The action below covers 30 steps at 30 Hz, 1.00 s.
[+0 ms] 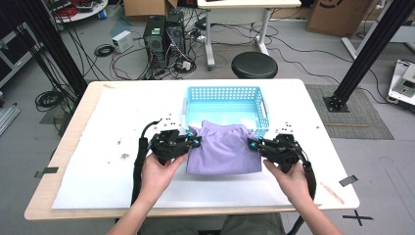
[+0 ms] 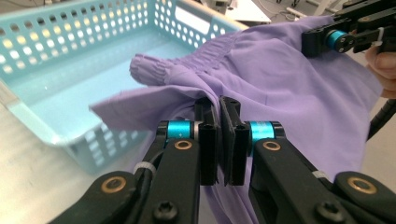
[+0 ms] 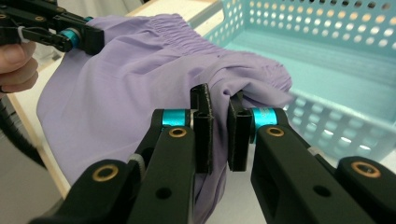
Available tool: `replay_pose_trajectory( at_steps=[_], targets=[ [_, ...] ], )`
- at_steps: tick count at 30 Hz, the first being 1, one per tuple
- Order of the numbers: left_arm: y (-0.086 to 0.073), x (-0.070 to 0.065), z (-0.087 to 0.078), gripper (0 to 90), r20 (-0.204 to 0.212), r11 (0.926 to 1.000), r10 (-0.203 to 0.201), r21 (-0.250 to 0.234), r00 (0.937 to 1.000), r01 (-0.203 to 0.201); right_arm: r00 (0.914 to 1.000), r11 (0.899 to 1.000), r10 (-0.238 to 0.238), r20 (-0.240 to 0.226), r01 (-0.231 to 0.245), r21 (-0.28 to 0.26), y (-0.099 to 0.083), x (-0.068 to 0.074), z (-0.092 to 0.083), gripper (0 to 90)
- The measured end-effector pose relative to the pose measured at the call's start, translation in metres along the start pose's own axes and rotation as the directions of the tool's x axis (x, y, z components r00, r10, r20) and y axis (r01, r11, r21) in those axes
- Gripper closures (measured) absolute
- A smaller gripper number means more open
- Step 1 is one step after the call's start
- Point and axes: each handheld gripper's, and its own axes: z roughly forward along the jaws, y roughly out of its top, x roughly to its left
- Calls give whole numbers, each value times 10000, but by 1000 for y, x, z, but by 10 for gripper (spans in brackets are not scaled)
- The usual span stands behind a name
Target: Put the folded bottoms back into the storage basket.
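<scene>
A lilac cloth garment (image 1: 222, 149) with an elastic waistband hangs between my two grippers, its top edge just over the near rim of a light blue perforated basket (image 1: 222, 93). My left gripper (image 1: 192, 139) is shut on the cloth's left side; in the left gripper view (image 2: 218, 109) its pads pinch a fold of lilac cloth (image 2: 280, 88). My right gripper (image 1: 254, 144) is shut on the right side, with lilac cloth (image 3: 140, 74) bunched between its jaws (image 3: 218, 100). The basket (image 2: 60, 70) (image 3: 336, 51) is empty inside.
A white sheet covers the wooden table (image 1: 83, 98). Beyond the table's far edge stand a black round stool (image 1: 254, 64), computer towers (image 1: 164, 34) with cables, and a white desk. Black frame posts rise at both sides.
</scene>
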Motion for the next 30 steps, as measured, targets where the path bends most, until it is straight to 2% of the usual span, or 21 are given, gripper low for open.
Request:
replay_pose_trajectory(
  at_steps=[5,13,17,30],
  targets=[
    [15,5,2,862,-15,9996,29,-271,10000,-29,10000,9998,-45,80,46,-186,16,-6,2,841],
    [41,16,5,863,-274,9985,148,-522,9995,-163,9990,9991,-147,418,164,-394,38,-13,5,842],
    [52,23,8,864,-439,9973,74,-733,9990,-106,9983,9988,-127,575,154,-464,50,-19,8,842],
    [81,56,34,863,-983,9950,191,-956,9950,-286,9938,9982,-264,1084,321,-507,86,-52,37,842]
  ],
)
